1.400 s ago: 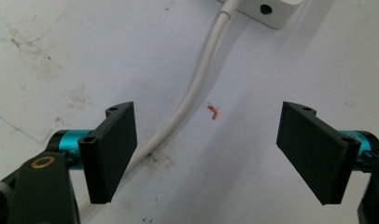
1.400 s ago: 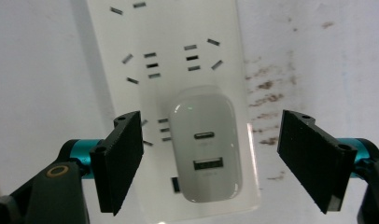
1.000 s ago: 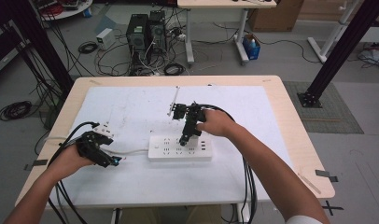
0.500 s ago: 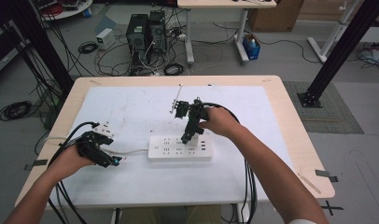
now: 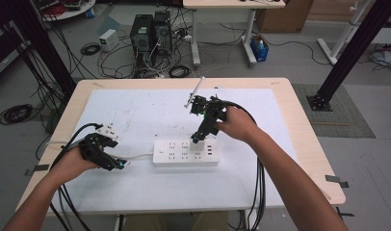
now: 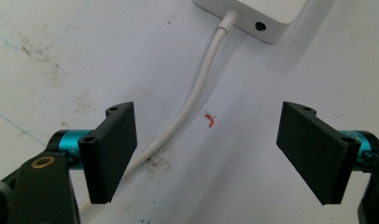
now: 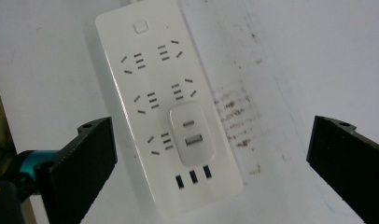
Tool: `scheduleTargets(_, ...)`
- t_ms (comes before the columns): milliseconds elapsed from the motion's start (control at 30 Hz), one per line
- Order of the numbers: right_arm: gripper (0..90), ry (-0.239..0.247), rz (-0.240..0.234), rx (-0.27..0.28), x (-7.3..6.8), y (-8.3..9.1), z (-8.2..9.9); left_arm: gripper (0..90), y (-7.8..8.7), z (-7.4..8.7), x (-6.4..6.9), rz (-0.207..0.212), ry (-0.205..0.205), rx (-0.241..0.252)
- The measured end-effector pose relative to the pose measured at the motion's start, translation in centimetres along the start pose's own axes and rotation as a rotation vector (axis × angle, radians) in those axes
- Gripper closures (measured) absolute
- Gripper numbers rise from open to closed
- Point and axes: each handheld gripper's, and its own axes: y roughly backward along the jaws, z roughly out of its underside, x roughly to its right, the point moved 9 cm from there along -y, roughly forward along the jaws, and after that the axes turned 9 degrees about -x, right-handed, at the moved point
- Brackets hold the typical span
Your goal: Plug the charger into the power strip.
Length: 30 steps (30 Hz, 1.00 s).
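Nearest the person, the left gripper (image 5: 117, 162) rests low on the bench (image 5: 136, 192), its fingers (image 6: 110, 154) half open astride the white cable (image 6: 192, 100) without pinching it, probably to keep the power strip (image 5: 185, 152) from sliding. Farther out, the right gripper (image 5: 197, 139) hangs tilted down above the strip's right end, where the USB charger (image 7: 191, 135) sits plugged in; its fingers (image 7: 80, 158) have just been opening wide and grip nothing.
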Motion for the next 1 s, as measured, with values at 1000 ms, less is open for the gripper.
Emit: scheduleTargets(1000, 1.1, -0.303, 0.136, -0.032, 0.5, 2.7, 13.4, 20.4, 0.5, -0.2, -0.4, -0.021, 0.026, -0.017)
